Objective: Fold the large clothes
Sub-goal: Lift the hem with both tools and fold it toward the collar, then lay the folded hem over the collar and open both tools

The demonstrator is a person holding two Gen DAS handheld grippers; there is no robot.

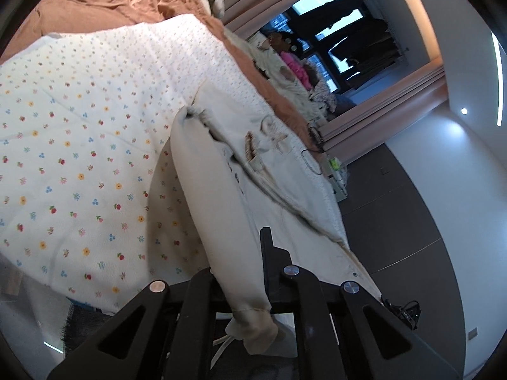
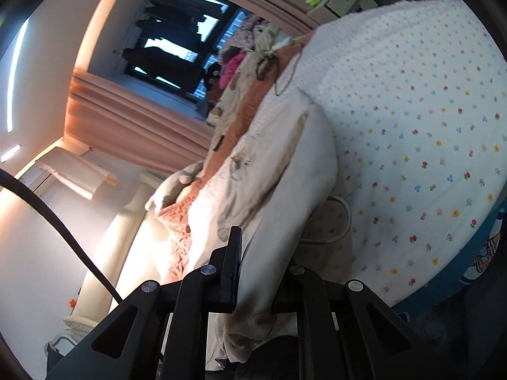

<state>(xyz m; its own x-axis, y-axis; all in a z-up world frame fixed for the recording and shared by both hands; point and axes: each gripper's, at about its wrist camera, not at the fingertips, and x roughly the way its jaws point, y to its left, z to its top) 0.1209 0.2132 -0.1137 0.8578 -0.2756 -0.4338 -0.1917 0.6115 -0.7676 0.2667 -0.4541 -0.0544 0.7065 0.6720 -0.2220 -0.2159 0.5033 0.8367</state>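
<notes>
Left wrist view takes in the bed point(image 1: 79, 110), spread with a white sheet printed with small flowers, and a rust-orange blanket point(image 1: 104, 3) bunched at its far end. Across the sheet lies the cream garment point(image 1: 253, 171), a large pale piece with a collar or pocket detail near its middle; 1 long sleeve point(image 1: 209, 209) runs from the body toward the camera.

That sleeve's cuff end passes between the fingers of the left gripper point(image 1: 244, 288), which is clenched on it. In the right wrist view the same garment point(image 2: 253, 183) trails away over the sheet toward the window point(image 2: 164, 44), and a second sleeve or edge point(image 2: 285, 221) is pinched in the right gripper point(image 2: 253, 281), whose fingers are closed onto the cloth.

The fabric looks soft and limp, light for its size, and it sags wherever it is unsupported. It should drape instead of holding a crease, so a fold will likely need the 2 held ends kept taut and level. Cuffs and hems, being stitched and thicker, seem the surest places to grip; a single thin layer could slip free.
</notes>
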